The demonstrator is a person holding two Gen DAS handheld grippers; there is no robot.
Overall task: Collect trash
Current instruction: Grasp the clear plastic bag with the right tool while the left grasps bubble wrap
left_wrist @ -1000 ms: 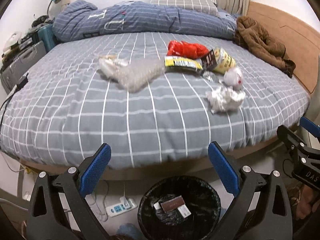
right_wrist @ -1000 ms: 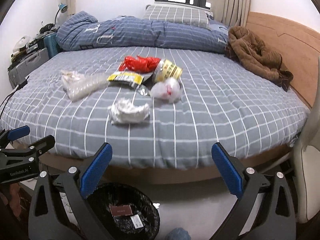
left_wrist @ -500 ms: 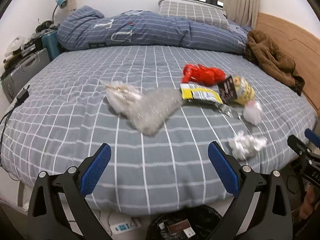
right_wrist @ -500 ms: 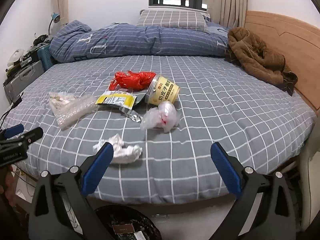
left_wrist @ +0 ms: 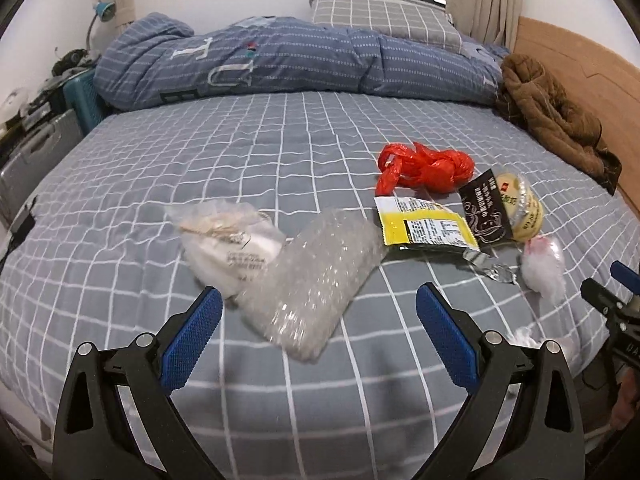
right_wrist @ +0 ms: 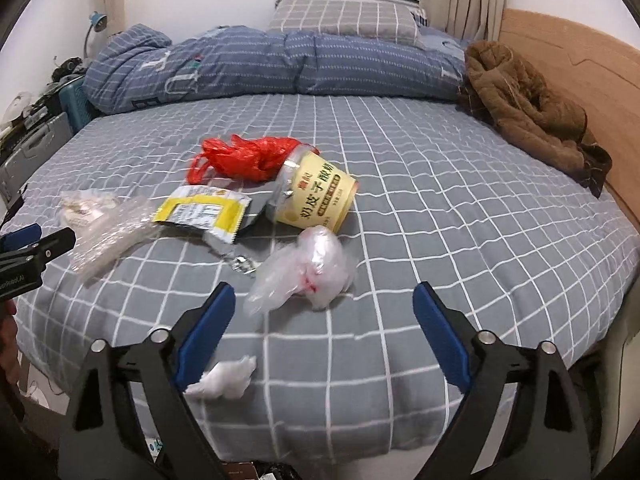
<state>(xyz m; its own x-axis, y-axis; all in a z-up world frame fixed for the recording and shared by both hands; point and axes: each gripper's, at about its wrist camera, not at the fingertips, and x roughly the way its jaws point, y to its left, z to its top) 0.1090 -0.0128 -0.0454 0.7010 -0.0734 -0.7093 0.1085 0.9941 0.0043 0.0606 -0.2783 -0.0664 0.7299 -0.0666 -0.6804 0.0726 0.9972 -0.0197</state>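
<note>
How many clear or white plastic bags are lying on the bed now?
3, possibly more hidden. A clear bag holding white paper lies farthest left, a bubble-wrap bag beside it, and a crumpled clear bag with red marks below the yellow cup.

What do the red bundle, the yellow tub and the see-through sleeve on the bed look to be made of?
The red bundle looks like thin glossy plastic film, crinkled and knotted like a shopping bag. The yellow tub seems to be printed paper or card with a clear plastic lid, though it could be plastic. The see-through sleeve looks like bubble wrap: clear, dimpled and shiny.
</note>
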